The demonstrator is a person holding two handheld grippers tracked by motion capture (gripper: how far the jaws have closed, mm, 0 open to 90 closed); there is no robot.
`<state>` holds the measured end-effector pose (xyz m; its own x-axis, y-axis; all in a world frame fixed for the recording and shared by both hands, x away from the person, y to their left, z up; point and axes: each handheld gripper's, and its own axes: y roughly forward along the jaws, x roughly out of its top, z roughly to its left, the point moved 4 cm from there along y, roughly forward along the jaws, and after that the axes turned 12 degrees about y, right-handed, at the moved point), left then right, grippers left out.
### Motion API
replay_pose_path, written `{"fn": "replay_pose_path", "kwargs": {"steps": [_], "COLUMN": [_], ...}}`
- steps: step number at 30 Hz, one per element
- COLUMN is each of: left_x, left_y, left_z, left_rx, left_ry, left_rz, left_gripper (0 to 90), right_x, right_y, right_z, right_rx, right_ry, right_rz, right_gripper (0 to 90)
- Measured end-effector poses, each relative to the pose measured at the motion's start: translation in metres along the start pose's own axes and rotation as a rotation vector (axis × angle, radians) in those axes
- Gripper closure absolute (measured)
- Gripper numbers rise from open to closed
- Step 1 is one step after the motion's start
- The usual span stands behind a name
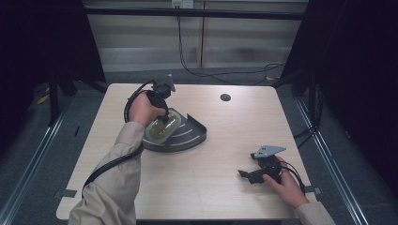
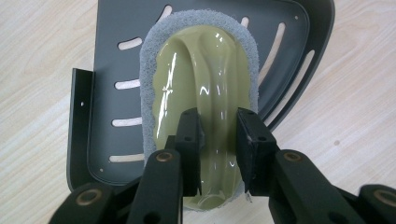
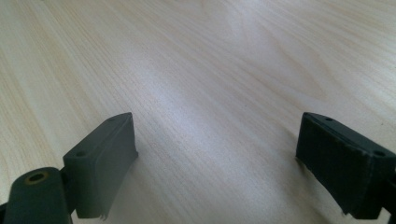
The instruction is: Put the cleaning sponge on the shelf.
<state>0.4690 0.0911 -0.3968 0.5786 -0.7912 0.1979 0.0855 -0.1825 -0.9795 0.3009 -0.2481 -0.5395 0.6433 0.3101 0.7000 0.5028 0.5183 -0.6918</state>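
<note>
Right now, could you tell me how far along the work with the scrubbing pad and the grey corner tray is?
Done: the scrubbing pad lies in the grey corner tray, its olive handle up. In hand: the left gripper stands over it, jaws on either side of the handle ridge, either gripping or just letting go; I cannot tell which. Left: whichever follows, lifting it out or withdrawing. The right gripper rests open over the bare table.
</note>
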Motion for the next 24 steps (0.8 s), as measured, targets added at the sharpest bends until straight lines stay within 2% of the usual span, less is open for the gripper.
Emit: {"fn": "replay_pose_path", "kwargs": {"steps": [9,15,24], "left_x": [-0.004,-0.007,-0.009], "left_y": [0.002,0.005,0.011], "left_z": [0.009,0.015,0.022], "left_rx": [0.002,0.007,0.003], "left_ry": [-0.004,-0.020,-0.013], "left_rz": [0.001,-0.003,-0.001], "left_gripper": [72.1,72.1,72.1], "right_x": [0.000,0.000,0.000], "right_y": [0.000,0.000,0.000], "right_z": [0.000,0.000,0.000], "right_rx": [0.000,0.000,0.000], "right_ry": [-0.001,0.000,0.000], "right_rz": [0.000,0.000,0.000], "right_gripper": [11.5,11.5,11.5]}}
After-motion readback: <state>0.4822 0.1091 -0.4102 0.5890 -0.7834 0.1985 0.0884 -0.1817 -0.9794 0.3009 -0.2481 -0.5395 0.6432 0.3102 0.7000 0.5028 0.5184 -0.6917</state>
